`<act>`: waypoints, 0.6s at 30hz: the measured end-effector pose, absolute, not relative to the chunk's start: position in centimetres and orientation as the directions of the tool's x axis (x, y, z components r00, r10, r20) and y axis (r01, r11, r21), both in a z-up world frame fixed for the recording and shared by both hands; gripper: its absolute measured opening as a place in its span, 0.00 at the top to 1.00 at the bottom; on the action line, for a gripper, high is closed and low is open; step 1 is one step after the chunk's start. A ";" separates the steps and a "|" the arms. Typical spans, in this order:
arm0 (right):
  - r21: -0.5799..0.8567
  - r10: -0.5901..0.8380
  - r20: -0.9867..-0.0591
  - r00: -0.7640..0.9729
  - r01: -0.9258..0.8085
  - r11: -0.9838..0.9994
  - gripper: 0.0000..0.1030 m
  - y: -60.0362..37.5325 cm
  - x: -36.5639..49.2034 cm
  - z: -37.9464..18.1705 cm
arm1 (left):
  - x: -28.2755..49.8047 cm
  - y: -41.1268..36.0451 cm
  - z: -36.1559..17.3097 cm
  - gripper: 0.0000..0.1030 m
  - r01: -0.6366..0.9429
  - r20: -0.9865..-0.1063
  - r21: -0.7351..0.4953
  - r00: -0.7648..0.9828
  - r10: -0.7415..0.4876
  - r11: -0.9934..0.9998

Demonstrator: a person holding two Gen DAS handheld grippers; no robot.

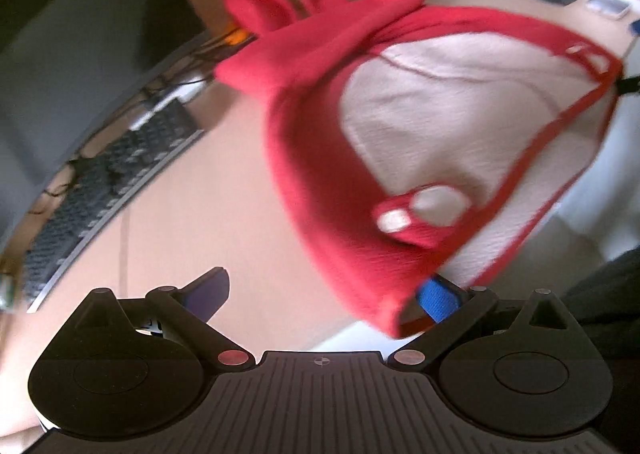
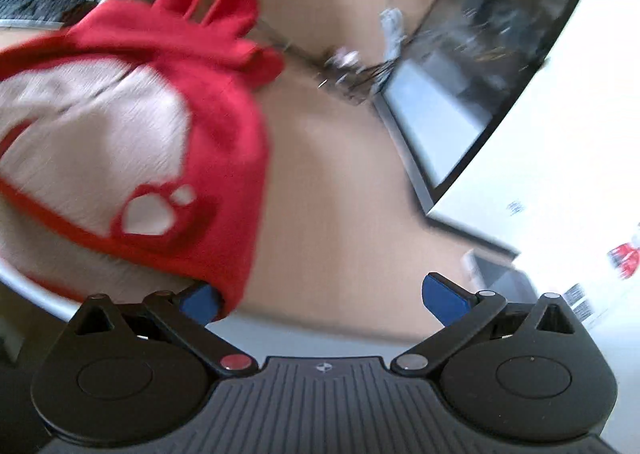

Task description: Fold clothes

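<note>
left wrist view: left gripper is sitting w/ jaws spread wide, nothing clamped between them. red garment w/ pale lining is lying ahead and to the right, spread on the tan desk; its near hem is draping over the right blue pad — touching, not pinched. long axis is running from that near hem up and away toward the far left, where a hood or sleeve part is bunching. keyboard is lying well off to the left, apart from the cloth. frame is motion-blurred, so fine detail is unclear.

right wrist view: right gripper is likewise gaping, holding nothing. garment is lying ahead-left here, its lower corner resting against the left blue pad. monitor is standing to the right, clear of the cloth.

judgement: garment is sitting between the two grippers, roughly equally near each — each inner pad is already at the hem. next move is likely needing both to shift inward and close on that near edge before any fold.
</note>
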State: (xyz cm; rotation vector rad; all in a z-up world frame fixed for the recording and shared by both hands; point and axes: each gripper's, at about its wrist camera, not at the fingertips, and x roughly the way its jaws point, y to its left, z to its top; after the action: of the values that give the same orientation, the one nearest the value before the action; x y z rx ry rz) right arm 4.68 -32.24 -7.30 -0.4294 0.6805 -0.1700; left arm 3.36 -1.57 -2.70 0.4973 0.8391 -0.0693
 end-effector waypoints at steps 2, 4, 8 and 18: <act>-0.410 -0.271 -0.560 0.783 0.023 0.912 0.00 -32.9 5.1 -5.6 | 3.8 -0.5 -2.3 0.01 0.216 -0.718 0.407 0.676 0.165 0.888; -0.375 -0.241 -0.557 0.795 0.018 0.927 0.00 -33.6 5.4 -3.8 | 4.3 0.9 -1.1 0.01 0.178 -0.720 0.365 0.676 0.156 0.914; -0.371 -0.218 -0.602 0.769 -0.028 0.928 0.00 -34.6 5.2 -1.5 | 5.5 3.2 1.2 0.01 0.110 -0.736 0.265 0.665 0.128 0.958; -0.288 -0.133 -0.565 0.814 -0.043 0.957 0.00 -36.4 8.2 4.2 | 5.4 5.6 3.4 0.00 0.119 -0.787 0.106 0.617 0.010 0.987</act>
State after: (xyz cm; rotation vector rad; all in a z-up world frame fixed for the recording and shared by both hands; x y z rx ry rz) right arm 8.25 -36.39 4.18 -0.2961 0.6196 -0.0487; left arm 5.43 5.63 3.38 0.1531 0.9040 -0.0631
